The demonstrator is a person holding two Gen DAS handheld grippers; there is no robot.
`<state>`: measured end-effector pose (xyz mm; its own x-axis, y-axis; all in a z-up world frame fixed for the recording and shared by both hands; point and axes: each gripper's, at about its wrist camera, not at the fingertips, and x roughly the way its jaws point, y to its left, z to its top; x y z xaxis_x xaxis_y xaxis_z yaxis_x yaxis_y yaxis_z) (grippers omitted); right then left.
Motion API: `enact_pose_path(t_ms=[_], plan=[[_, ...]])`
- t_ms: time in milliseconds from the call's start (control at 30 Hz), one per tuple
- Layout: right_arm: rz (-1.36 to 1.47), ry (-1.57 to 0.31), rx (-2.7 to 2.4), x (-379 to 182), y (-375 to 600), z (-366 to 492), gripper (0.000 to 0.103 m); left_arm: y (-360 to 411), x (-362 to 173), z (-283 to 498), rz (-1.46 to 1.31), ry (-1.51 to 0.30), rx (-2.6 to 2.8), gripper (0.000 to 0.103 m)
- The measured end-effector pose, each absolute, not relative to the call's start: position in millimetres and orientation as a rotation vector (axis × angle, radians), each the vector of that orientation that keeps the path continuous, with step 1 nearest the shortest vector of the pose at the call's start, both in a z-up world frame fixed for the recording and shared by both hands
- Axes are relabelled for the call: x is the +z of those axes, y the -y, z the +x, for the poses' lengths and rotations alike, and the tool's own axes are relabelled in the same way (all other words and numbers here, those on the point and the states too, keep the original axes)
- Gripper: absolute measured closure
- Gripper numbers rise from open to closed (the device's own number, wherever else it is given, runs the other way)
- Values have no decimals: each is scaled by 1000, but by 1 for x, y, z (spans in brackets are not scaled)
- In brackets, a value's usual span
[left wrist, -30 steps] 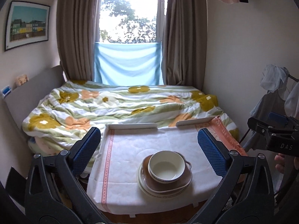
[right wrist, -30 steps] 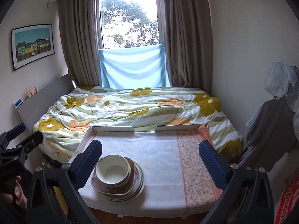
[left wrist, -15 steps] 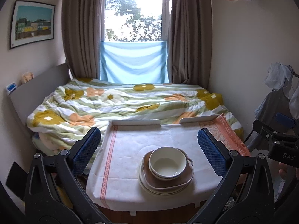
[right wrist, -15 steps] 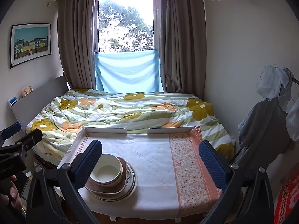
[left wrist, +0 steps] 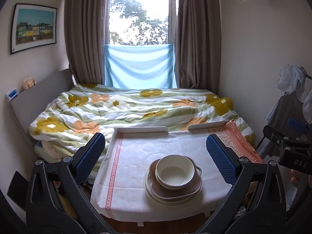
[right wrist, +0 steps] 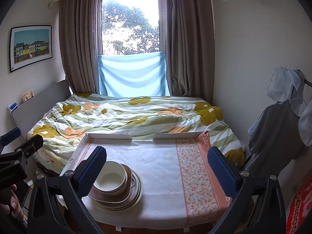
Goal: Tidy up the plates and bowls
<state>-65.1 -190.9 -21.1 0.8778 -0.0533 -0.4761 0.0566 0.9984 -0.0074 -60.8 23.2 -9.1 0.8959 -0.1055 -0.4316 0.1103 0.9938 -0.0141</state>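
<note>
A white bowl [left wrist: 174,174] sits on top of a brown dish [left wrist: 176,192], which rests on a stack of pale plates [left wrist: 156,195] on the cloth-covered table [left wrist: 132,165]. My left gripper [left wrist: 156,156] is open, held back from the table with the stack between and below its blue pads. In the right wrist view the same bowl [right wrist: 111,180] and plates [right wrist: 134,197] lie low on the left, beside the left pad. My right gripper [right wrist: 157,165] is open and holds nothing.
A bed with a flowered duvet [left wrist: 126,109] lies beyond the table's raised far rim [left wrist: 142,129]. Clothes hang on a rack [right wrist: 282,117] at the right. The right gripper's body [left wrist: 292,152] shows at the left view's right edge. A red patterned thing [right wrist: 300,204] is at lower right.
Both grippers have shifted slightly, so the table and the stack sit a little differently in view. The bowl, dish and plates have not moved.
</note>
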Motion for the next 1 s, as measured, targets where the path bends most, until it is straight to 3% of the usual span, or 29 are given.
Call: enact_pose_path(t_ms=[1000], plan=[[12,-489,-65,-20,192,-63,0,-22,-6,-62,24,-419,-89,0]])
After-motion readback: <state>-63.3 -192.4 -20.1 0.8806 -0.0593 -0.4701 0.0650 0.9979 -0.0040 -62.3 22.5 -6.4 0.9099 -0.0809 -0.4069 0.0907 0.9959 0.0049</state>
